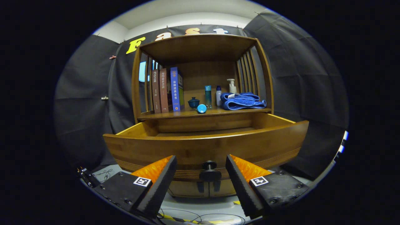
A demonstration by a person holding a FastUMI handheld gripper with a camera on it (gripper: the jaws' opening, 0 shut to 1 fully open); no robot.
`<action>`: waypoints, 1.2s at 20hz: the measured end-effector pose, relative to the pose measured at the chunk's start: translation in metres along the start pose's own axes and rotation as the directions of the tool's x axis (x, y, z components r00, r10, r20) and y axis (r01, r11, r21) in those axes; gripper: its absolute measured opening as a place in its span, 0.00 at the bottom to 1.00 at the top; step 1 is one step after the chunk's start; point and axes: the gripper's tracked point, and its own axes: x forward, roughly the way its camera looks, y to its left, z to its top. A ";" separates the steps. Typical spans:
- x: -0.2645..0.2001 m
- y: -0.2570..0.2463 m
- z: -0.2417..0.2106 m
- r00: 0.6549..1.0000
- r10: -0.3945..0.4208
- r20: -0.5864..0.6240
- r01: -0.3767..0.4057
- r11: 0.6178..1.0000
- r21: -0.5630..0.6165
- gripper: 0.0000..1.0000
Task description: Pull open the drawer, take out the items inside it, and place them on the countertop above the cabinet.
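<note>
Two fingers of the gripper (pixel 201 168) are spread apart, nothing held, with the knob (pixel 209 170) between them untouched. The drawer (pixel 206 147) is pulled out; its contents are hidden behind the front panel (possibly none left). A blind reach may strike the panel or the countertop (pixel 175 114) edge.

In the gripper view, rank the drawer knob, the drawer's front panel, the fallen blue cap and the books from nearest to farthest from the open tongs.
1. Drawer knob: between the fingers of the open tongs, untouched.
2. Drawer front panel: just behind the knob, pulled out.
3. Blue cap: on the countertop's front edge, beyond the drawer.
4. Books: upright, farther back on the left.
</note>
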 end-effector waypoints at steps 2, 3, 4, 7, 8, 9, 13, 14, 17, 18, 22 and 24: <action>0.007 -0.005 -0.001 1.000 -0.001 -0.003 0.001 1.000 0.018 1.00; 0.011 -0.007 -0.003 1.000 -0.004 -0.019 0.004 1.000 0.015 0.99; 0.017 -0.005 -0.005 0.999 0.002 -0.033 -0.001 1.000 0.010 1.00; 0.024 -0.006 -0.002 0.999 -0.005 -0.032 0.004 0.999 -0.033 1.00; 0.019 -0.006 -0.002 1.000 -0.003 -0.027 0.002 0.999 -0.033 1.00; 0.017 -0.007 0.000 1.000 -0.002 -0.019 0.001 1.000 -0.031 1.00; 0.036 -0.007 0.004 0.999 0.000 -0.034 -0.001 0.999 -0.044 1.00; 0.043 -0.006 0.010 0.999 -0.001 -0.032 0.000 0.999 -0.044 1.00; 0.066 -0.004 0.014 0.999 -0.009 -0.042 0.007 0.999 -0.048 1.00; 0.071 -0.004 0.014 0.999 -0.011 -0.046 0.008 0.999 -0.051 1.00; 0.093 -0.003 0.017 0.998 -0.008 -0.055 0.005 0.999 -0.054 1.00; 0.104 -0.004 0.018 0.998 -0.004 -0.058 0.001 0.998 -0.056 1.00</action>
